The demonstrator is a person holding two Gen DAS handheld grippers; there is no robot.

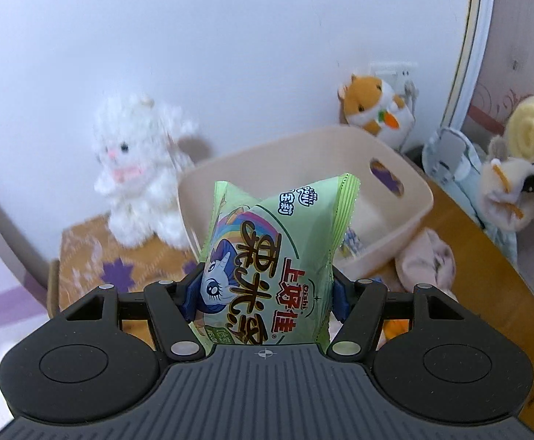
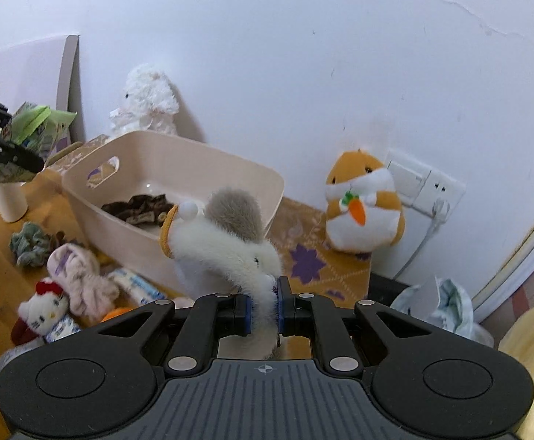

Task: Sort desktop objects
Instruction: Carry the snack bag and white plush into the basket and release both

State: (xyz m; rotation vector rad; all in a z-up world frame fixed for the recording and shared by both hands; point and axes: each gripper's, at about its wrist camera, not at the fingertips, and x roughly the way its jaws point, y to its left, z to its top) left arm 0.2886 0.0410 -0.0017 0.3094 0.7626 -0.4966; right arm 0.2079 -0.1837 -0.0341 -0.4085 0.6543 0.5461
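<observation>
Snack bag (image 1: 274,256), the green one with the cartoon pony, is pinched across its middle in my left gripper (image 1: 267,293), jaws wide because the pack is puffy, and it's up in the air in front of the beige bin (image 1: 409,183). My right gripper (image 2: 263,308) is clamped tight on a thin fluffy bit of the grey-and-white plush (image 2: 226,242), which hangs just before the same bin. My guess is both go in there, so I've got them lifted clear of the rim. Down on the wooden desktop (image 1: 479,267) there's loose stuff: a pink cloth (image 2: 80,275), a kitty doll (image 2: 45,311). A white bunny (image 1: 138,161) and a hamster plush (image 2: 362,205) sit against the white wall (image 2: 303,55).
</observation>
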